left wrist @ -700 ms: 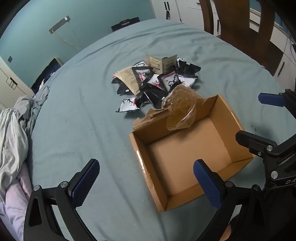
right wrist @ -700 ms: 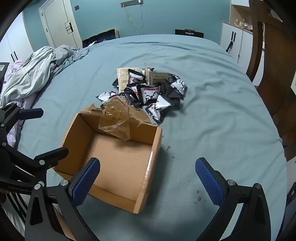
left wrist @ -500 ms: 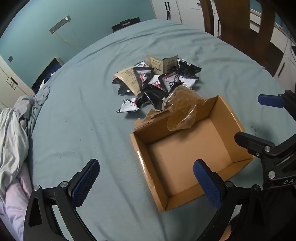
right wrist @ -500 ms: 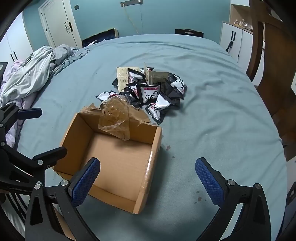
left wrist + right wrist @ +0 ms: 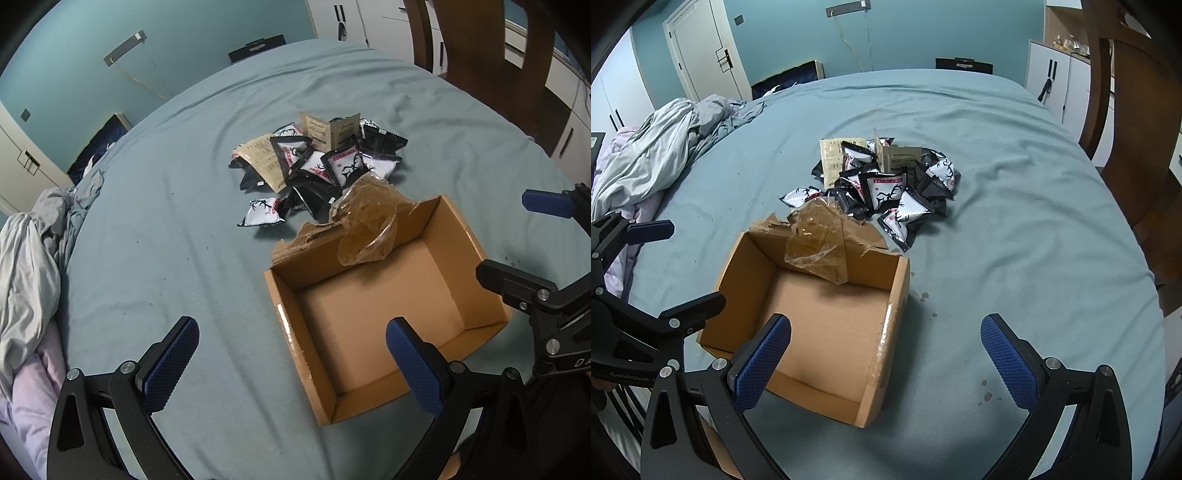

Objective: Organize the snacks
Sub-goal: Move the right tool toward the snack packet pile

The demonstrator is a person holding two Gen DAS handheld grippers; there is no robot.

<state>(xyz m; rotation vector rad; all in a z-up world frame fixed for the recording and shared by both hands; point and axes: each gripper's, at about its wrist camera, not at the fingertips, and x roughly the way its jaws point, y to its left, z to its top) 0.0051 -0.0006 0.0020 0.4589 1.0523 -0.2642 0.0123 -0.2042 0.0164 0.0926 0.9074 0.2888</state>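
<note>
With both the left gripper (image 5: 291, 365) and right gripper (image 5: 886, 363) spread fully wide and holding nothing, reach past the empty cardboard box (image 5: 827, 325) to the snack packets (image 5: 886, 184) heaped at twelve o'clock on the bed (image 5: 1034, 236), pinching one loose edge packet first.

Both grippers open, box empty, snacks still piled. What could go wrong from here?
1. The loose plastic film hangs over the cardboard box's far wall, nearest the snack pile; packets carried over it may snag or bounce out.
2. The packets overlap, so a hand-held gripper may pinch two or drag neighbours.
3. The box sits on a soft bedsheet; a nudge could shift it.
</note>
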